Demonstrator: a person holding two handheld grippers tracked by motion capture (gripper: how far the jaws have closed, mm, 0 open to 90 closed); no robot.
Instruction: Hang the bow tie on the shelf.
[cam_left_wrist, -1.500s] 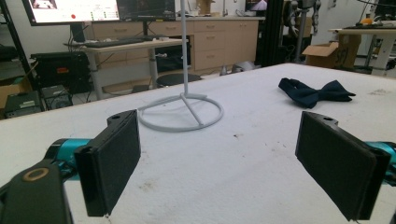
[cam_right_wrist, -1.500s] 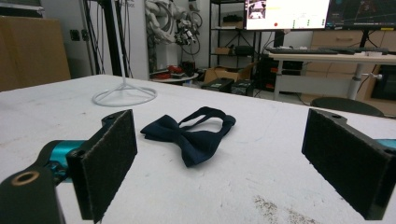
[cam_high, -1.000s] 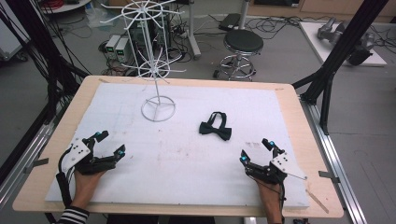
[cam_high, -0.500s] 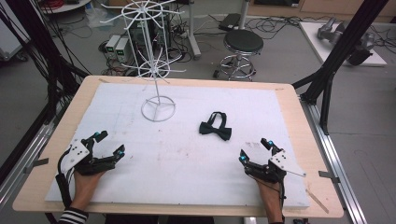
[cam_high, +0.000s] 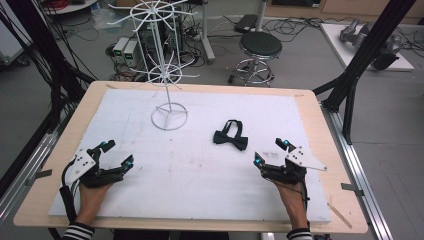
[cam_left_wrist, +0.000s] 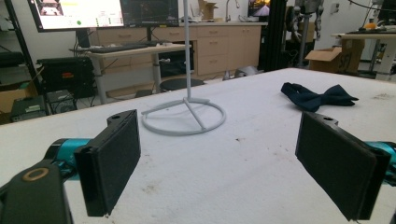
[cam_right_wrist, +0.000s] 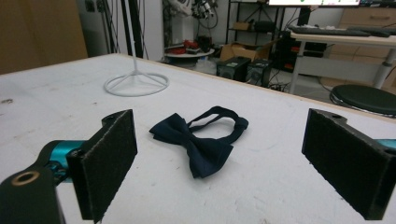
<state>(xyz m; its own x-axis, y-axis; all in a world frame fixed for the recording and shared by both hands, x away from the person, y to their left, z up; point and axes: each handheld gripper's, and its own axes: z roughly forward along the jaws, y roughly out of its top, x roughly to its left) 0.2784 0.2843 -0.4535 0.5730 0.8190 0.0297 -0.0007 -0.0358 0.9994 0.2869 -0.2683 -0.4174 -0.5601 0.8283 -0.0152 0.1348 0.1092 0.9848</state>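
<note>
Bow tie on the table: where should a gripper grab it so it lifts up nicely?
Probably pinch the bow tie at its narrow middle knot, coming down from above with the right gripper, which is nearest with jaws open. It lies flat; the wings are floppy and the strap loop sits behind.

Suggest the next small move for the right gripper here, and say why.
Probably ease the right gripper forward toward the bow tie. Its jaws stand wide open and empty, the tie lies flat just ahead of them, untouched, and it is far nearer this gripper than the left gripper. The white rack beyond looks like the likely place to hang it.
</note>
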